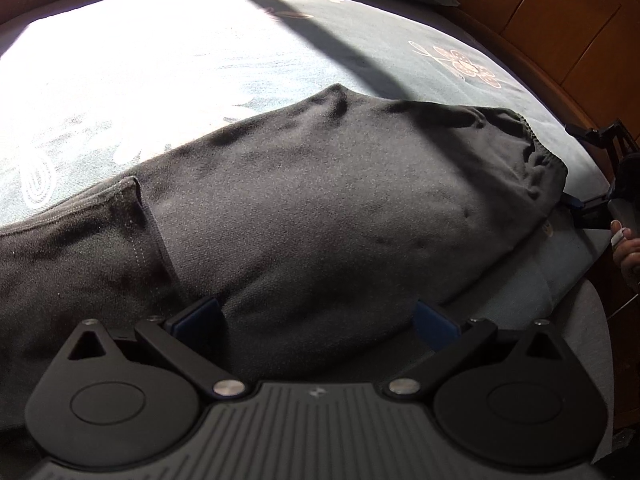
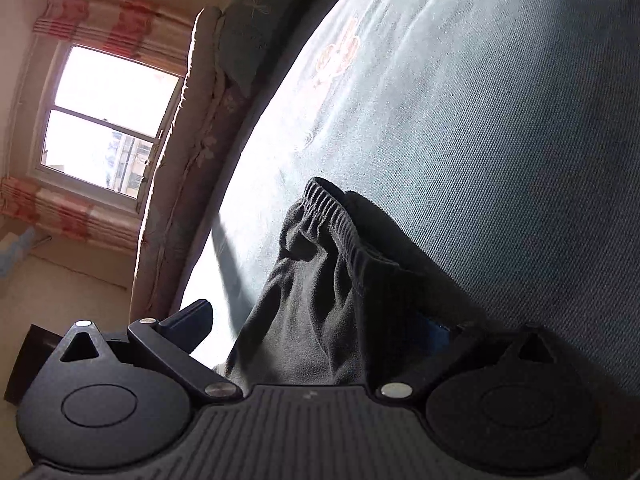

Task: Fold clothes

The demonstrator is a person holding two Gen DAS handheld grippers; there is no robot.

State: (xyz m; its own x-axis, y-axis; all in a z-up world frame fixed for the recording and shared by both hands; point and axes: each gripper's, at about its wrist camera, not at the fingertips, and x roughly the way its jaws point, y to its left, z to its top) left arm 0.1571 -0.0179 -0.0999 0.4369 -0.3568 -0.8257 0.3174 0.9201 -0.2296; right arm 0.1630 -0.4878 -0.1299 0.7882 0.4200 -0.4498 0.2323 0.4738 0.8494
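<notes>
Bed (image 1: pixel 400 40) covered by a grey-green sheet with embroidered flower motifs, a broad patch of sunlight falling across its far half; a wooden headboard (image 1: pixel 560 20) borders it at upper right in the left wrist view, and a matching pillow (image 2: pixel 256 20) lies at its head. Dark grey trousers (image 1: pixel 320 200) lie spread flat on the sheet, folded over lengthwise, the gathered elastic waistband (image 2: pixel 332 208) toward the right gripper and a stitched leg hem (image 1: pixel 136 200) lying over the fabric at left. Window (image 2: pixel 108 120) with a pink-striped blind above it, seen beyond the side of the bed in the right wrist view. Left gripper (image 1: pixel 316 320), low over the near edge of the trousers, jaws apart, the cloth passing between the two blue pads without being pinched. Right gripper (image 2: pixel 320 328), at the waistband end, jaws apart; the fabric bunches up between them, the right finger lying in deep shadow beside the cloth, so contact there cannot be told. In the left wrist view the right gripper appears at the far right edge, just beside the waistband, with part of a hand (image 1: pixel 626 248) on its handle
</notes>
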